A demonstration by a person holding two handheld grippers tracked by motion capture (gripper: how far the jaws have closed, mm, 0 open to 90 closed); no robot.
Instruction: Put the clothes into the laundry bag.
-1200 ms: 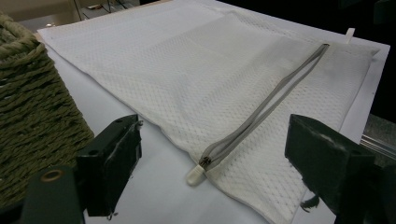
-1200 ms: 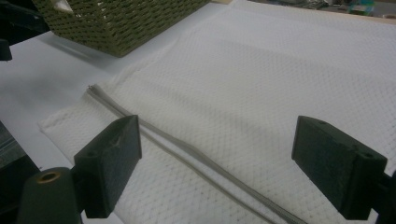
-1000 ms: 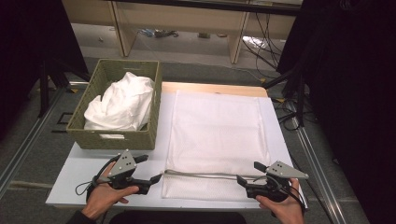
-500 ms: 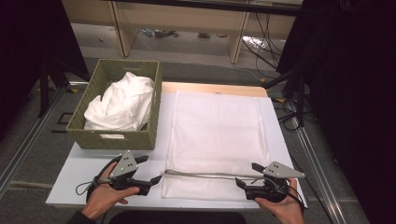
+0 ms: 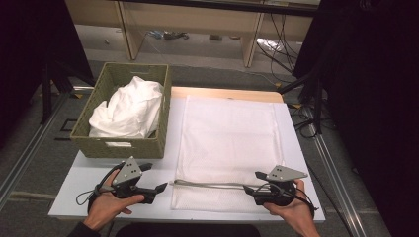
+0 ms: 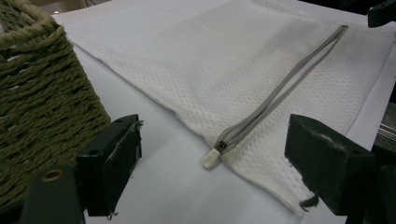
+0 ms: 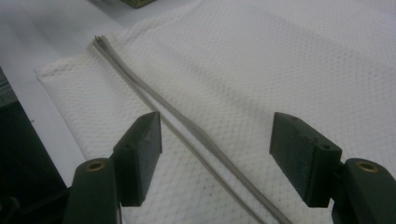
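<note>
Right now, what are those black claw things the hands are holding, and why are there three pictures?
Those are grippers: tools with two black jaws that a person squeezes by hand. The left gripper and the right gripper each carry a small camera. One picture comes from a camera high above the table. The other two look along each gripper's own jaws.

On the table lies a white mesh bag with a grey zipper running across its near end. Beside it stands a green woven basket with crumpled white cloth inside.

Nothing is held yet. Both grippers are open. The right one's jaws have just been closing, with the zipper between them, but they are not pinching it.
</note>
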